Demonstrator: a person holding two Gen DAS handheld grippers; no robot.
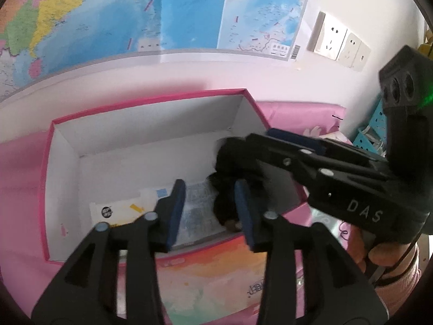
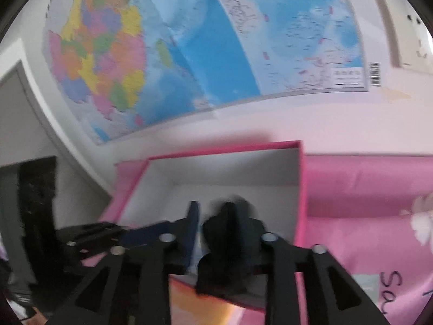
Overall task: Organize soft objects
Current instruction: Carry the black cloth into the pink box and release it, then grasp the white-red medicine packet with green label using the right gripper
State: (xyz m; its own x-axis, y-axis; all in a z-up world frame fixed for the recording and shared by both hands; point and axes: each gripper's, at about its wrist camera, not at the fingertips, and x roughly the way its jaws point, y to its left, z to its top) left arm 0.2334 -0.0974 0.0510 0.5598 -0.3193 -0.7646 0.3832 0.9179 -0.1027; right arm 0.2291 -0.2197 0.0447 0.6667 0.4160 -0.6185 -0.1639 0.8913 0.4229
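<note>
A black soft cloth (image 2: 230, 246), perhaps a sock, hangs between the fingers of the right hand-held gripper (image 2: 224, 235), just over the near right corner of an open pink box (image 1: 48, 162). Its lower end drapes over the near rim of the box. The right jaws stand partly apart; motion blur hides whether the pads still press the cloth, so I cannot tell if it is gripped or already loose.

Inside the box lie a grey patterned item (image 1: 197, 211) and a white packet (image 1: 119, 211). The left hand-held gripper (image 1: 209, 211) hovers over the near side of the box, jaws parted and empty.

The box sits on a pink bed cover (image 2: 365, 189), below a wall map (image 1: 162, 13).

Risks, as I judge them: the cloth could slide outside over the rim if let go here, or snag on a pad. The two grippers are close and could knock together.
</note>
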